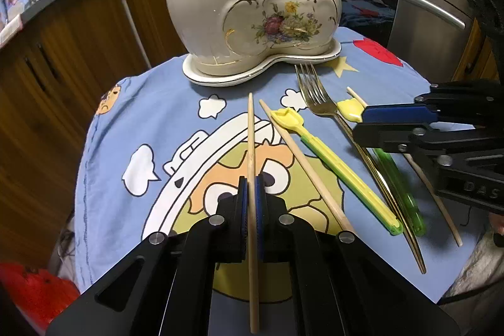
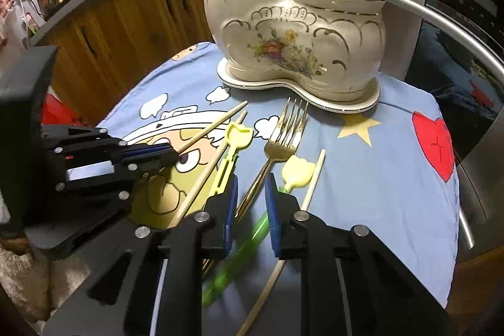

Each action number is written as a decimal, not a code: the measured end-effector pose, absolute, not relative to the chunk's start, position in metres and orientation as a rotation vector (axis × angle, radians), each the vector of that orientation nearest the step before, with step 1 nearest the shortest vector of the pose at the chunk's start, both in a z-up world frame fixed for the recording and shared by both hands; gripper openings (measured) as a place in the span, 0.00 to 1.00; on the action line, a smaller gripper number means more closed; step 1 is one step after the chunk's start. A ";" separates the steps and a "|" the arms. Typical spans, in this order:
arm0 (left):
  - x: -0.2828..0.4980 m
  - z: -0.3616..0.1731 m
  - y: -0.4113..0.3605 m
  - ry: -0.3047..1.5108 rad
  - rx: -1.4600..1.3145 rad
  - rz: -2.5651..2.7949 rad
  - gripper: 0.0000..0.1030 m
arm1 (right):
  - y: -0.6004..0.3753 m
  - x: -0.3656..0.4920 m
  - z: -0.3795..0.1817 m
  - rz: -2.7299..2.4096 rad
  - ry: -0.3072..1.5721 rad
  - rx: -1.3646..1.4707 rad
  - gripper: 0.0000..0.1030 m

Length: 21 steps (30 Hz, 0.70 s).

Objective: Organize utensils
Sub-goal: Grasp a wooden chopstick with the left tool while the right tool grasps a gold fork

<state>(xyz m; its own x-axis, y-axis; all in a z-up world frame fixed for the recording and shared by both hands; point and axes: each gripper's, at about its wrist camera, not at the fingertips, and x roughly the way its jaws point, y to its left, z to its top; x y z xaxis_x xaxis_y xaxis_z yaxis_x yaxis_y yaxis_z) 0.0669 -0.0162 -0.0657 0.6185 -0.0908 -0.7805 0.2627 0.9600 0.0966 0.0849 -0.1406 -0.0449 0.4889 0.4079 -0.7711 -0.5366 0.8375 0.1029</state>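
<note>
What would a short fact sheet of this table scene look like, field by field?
Left gripper: shut on a chopstick
Right gripper: jaws around the gold fork and green-handled utensil, not yet pressing
Holder: ceramic caddy on its tray, forks in the smaller pot
Loose on cloth: second chopstick, yellow shovel utensil

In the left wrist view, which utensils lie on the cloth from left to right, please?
Chopstick held in the left gripper → second chopstick → yellow shovel-shaped utensil → gold fork → green-handled utensil → third chopstick.
</note>
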 end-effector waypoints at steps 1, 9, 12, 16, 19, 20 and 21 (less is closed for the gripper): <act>0.067 -0.066 -0.016 0.883 0.209 -0.205 0.05 | -0.140 0.086 -0.047 0.571 0.900 -0.160 0.15; 0.072 -0.064 -0.017 0.897 0.218 -0.204 0.06 | -0.128 0.103 -0.056 0.524 0.952 -0.154 0.15; 0.078 -0.064 -0.021 0.900 0.246 -0.191 0.15 | -0.128 0.104 -0.057 0.516 0.944 -0.153 0.13; 0.086 -0.063 -0.022 0.891 0.274 -0.131 0.41 | -0.135 0.105 -0.057 0.528 0.952 -0.097 0.10; 0.090 -0.063 -0.018 0.903 0.233 -0.169 0.28 | -0.140 0.103 -0.057 0.547 0.955 -0.078 0.08; 0.092 -0.062 -0.016 0.915 0.204 -0.198 0.22 | -0.141 0.102 -0.057 0.555 0.956 -0.071 0.08; 0.092 -0.062 -0.016 0.921 0.189 -0.211 0.16 | -0.141 0.101 -0.057 0.564 0.958 -0.064 0.07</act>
